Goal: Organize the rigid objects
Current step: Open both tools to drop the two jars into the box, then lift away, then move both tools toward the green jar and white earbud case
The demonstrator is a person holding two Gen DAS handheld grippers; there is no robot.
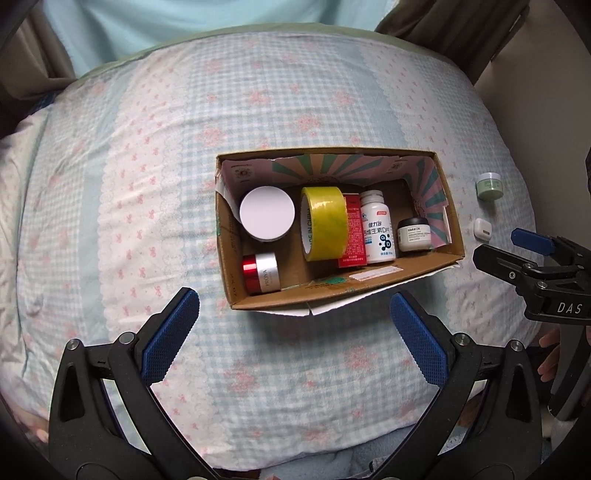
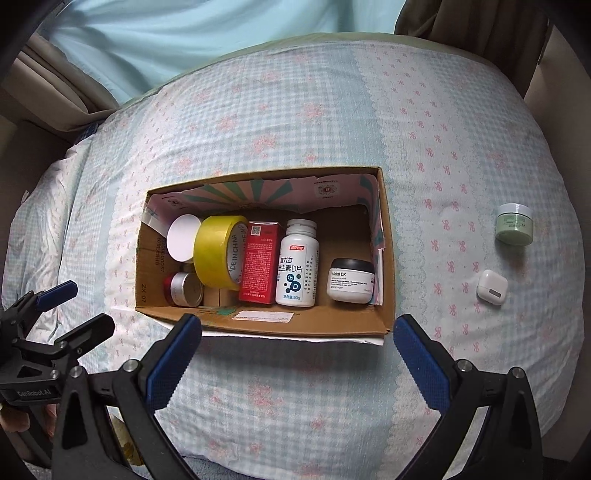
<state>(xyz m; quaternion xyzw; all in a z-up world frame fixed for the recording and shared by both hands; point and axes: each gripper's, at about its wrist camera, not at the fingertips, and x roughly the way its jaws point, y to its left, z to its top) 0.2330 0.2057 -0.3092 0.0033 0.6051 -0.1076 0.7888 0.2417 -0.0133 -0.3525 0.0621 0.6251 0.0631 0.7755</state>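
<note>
An open cardboard box [image 1: 417, 271] [image 2: 258, 325] sits on the bed. It holds a white-lidded jar [image 1: 266, 213], a red and silver jar [image 1: 260, 273], a yellow tape roll [image 1: 324, 222] [image 2: 218, 251], a red carton [image 2: 258, 267], a white pill bottle [image 1: 376, 227] [image 2: 297, 264] and a black-lidded jar [image 1: 413, 234] [image 2: 351, 280]. Right of the box, on the bed, lie a green jar [image 1: 490, 186] [image 2: 514, 223] and a white earbud case [image 1: 483, 229] [image 2: 492, 287]. My left gripper [image 1: 293, 321] and right gripper [image 2: 297, 347] are open and empty, just in front of the box.
The bed is covered with a blue checked quilt [image 1: 258, 110] [image 2: 424, 129] with pink bows. A pale blue curtain [image 1: 166, 22] hangs behind it. The right gripper shows at the right edge of the left wrist view [image 1: 535, 266].
</note>
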